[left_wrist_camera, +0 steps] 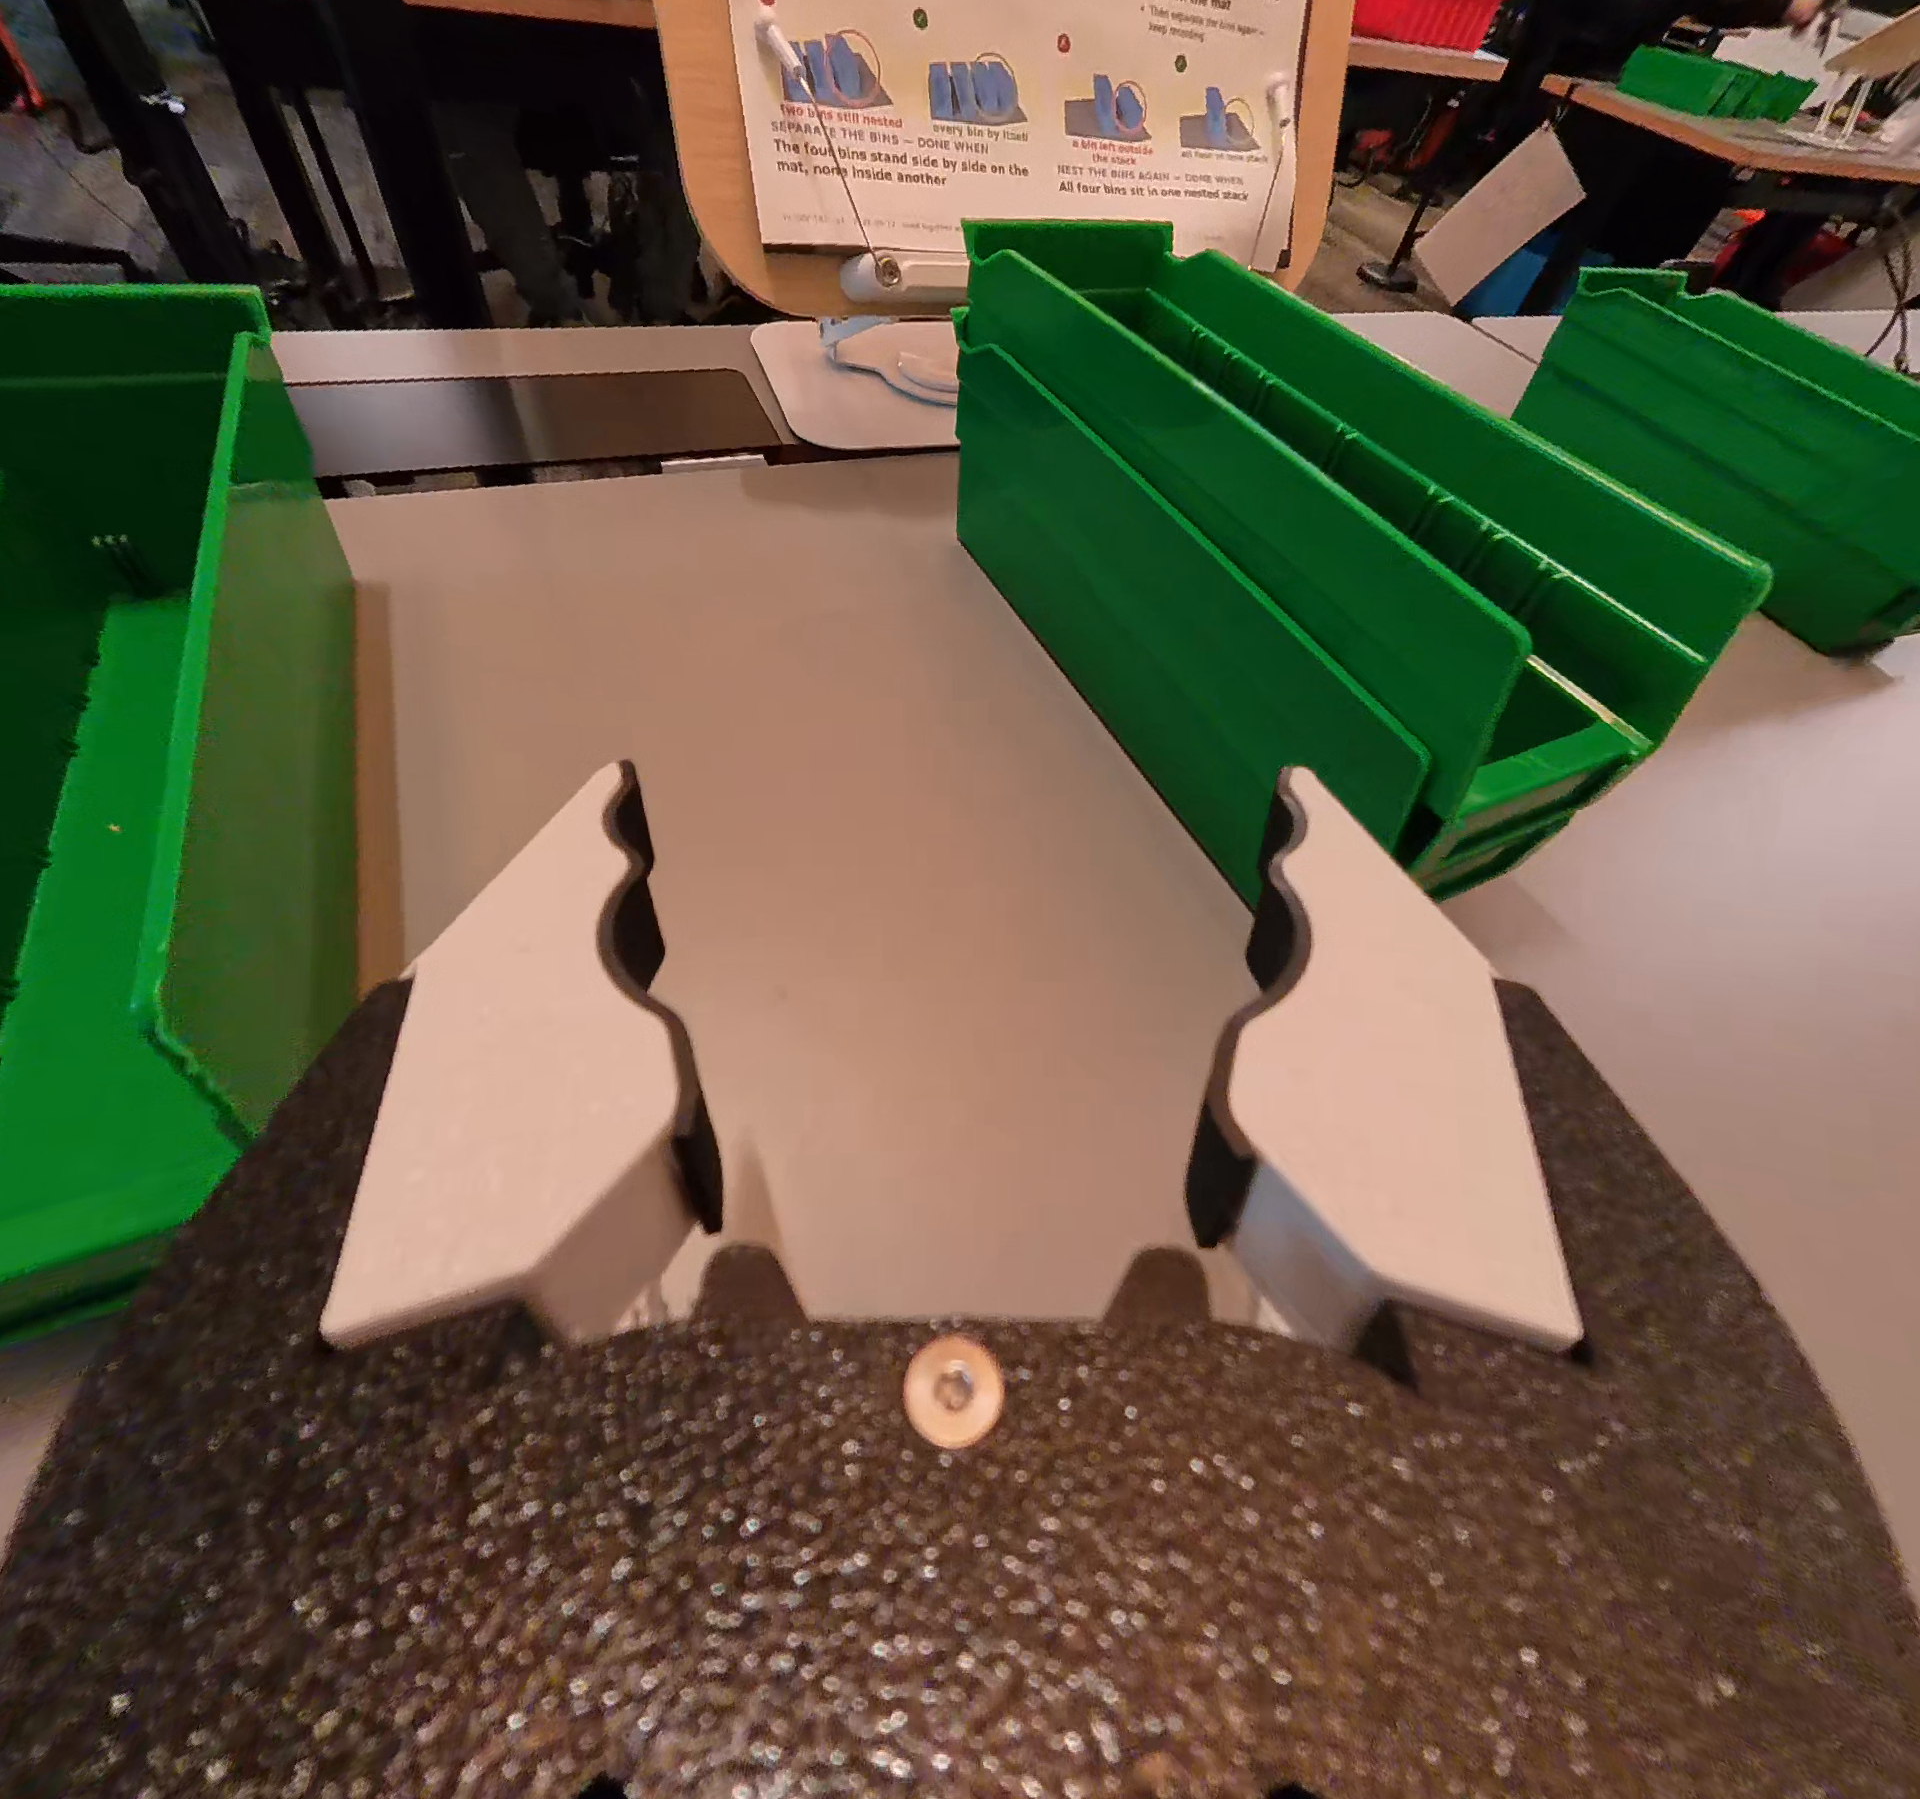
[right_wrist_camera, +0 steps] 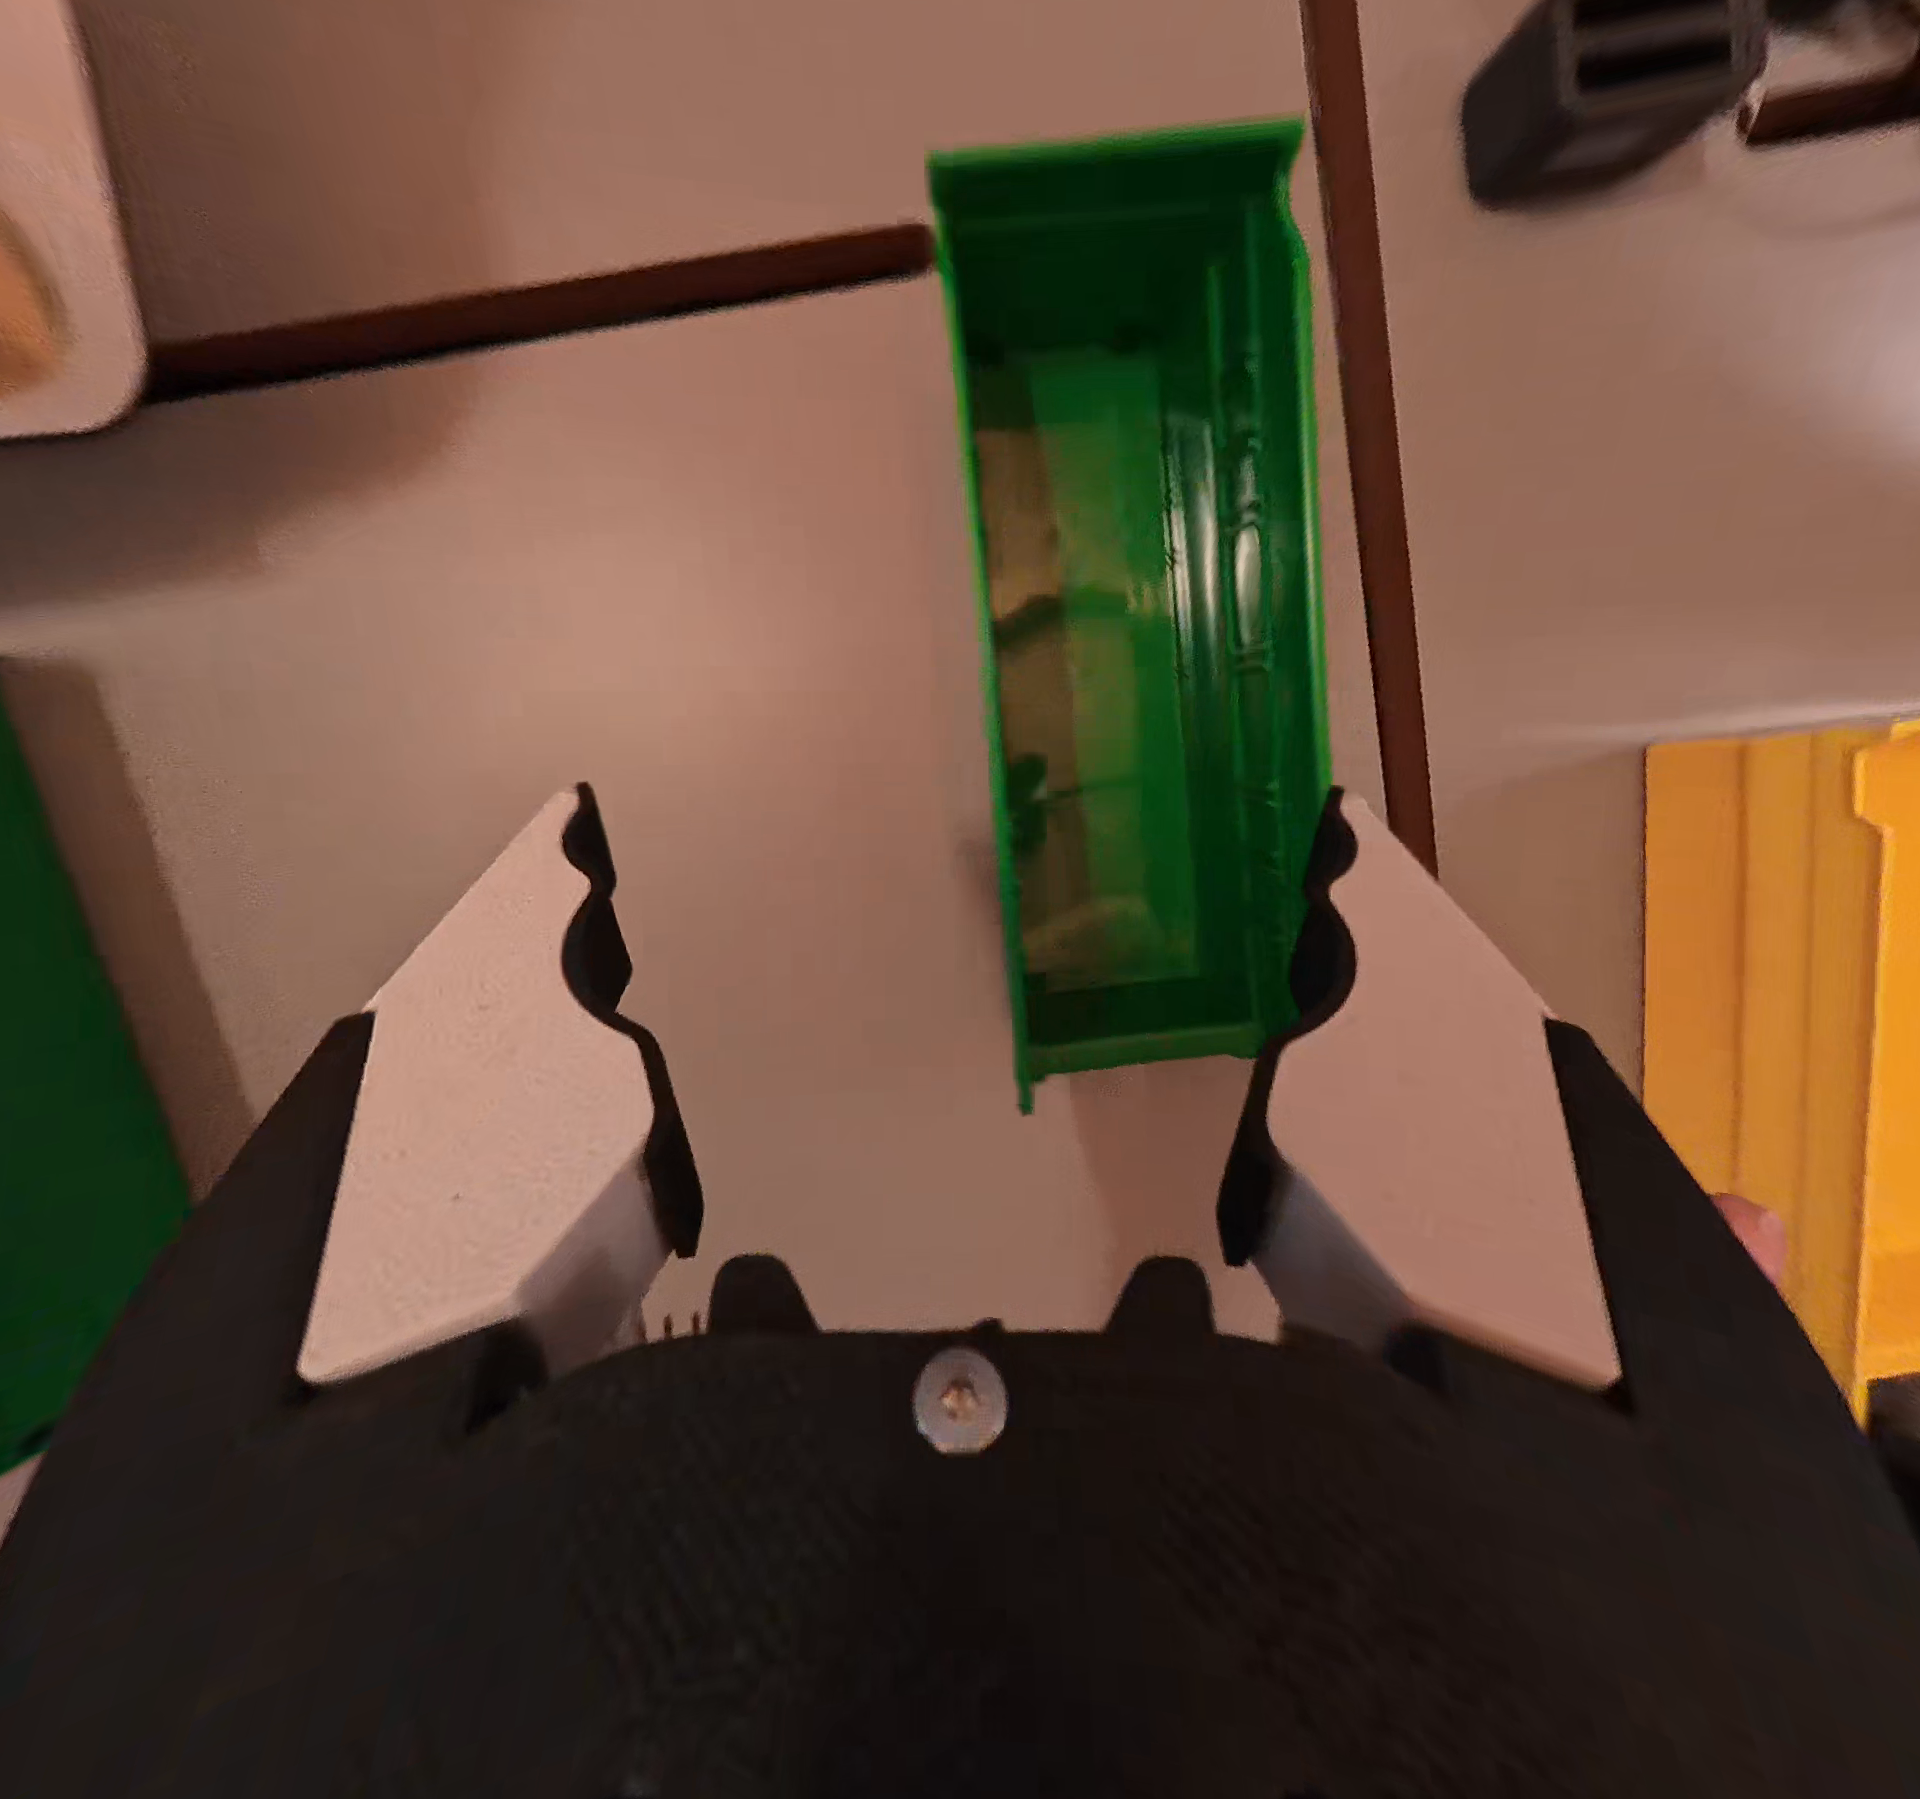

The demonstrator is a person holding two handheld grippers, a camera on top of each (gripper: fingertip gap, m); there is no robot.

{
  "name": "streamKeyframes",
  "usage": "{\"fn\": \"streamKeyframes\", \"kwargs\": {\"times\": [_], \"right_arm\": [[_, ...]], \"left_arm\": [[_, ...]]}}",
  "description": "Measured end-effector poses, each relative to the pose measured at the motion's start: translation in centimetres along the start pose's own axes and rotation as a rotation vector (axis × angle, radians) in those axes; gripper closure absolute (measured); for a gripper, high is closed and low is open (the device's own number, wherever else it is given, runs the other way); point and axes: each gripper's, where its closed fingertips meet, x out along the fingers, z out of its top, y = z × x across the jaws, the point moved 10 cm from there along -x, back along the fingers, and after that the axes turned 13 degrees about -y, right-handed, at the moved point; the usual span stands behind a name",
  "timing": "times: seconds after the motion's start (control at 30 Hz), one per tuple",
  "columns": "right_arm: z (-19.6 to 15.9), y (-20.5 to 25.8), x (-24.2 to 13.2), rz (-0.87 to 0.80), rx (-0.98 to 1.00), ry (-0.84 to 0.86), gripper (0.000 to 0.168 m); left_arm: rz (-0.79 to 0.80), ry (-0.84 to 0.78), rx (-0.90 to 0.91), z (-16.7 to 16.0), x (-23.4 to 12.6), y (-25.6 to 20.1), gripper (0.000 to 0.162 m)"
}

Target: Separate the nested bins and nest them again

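On table (left_wrist_camera: 852, 669): nested bins (left_wrist_camera: 1299, 544) | instruction board (left_wrist_camera: 997, 56) behind | left gripper (left_wrist_camera: 961, 804) agape

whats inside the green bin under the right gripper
Nothing shows inside the green bin: only its glossy floor with reflections. The right gripper hangs open above its near end, and one finger covers that corner.

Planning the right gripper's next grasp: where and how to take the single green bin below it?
Grip a long side wall of the green bin, coming straight down with one finger inside and one outside. It sits upright, open top facing the right gripper, whose jaws are open; the thin wall fits between them, whereas spanning the whole bin looks tight.
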Motion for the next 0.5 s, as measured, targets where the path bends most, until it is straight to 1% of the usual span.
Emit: {"fn": "streamKeyframes", "kwargs": {"times": [0.07, 0.13, 0.2, 0.27, 0.33, 0.47, 0.5], "right_arm": [[-0.8, -2.1, 1.7, -0.024, -0.006, 0.06, 0.04], [-1.3, -3.8, 3.3, -0.076, -0.042, 0.117, 0.041], [-1.4, -4.9, 4.6, -0.091, -0.046, 0.153, 0.041], [-1.2, -5.6, 5.8, -0.08, -0.024, 0.153, 0.043], [-1.1, -5.8, 6.9, -0.063, -0.005, 0.163, 0.04], [-1.5, -6.0, 8.9, -0.047, -0.029, 0.245, 0.04], [-1.6, -6.2, 9.3, -0.044, -0.029, 0.253, 0.043]], "left_arm": [[-0.001, 0.01, 0.007, -0.3, 0.4, 0.0, 0.047], [-0.002, 0.03, 0.005, -0.8, 0.9, -0.1, 0.048], [-0.009, 0.047, -0.005, -1.4, 1.3, -0.1, 0.049], [-0.02, 0.057, -0.02, -1.7, 1.7, -0.3, 0.049], [-0.028, 0.065, -0.025, -1.9, 1.9, -0.4, 0.049], [-0.031, 0.091, -0.008, -2.4, 2.5, -0.7, 0.049], [-0.034, 0.102, -0.003, -2.6, 2.6, -0.8, 0.049]]}}
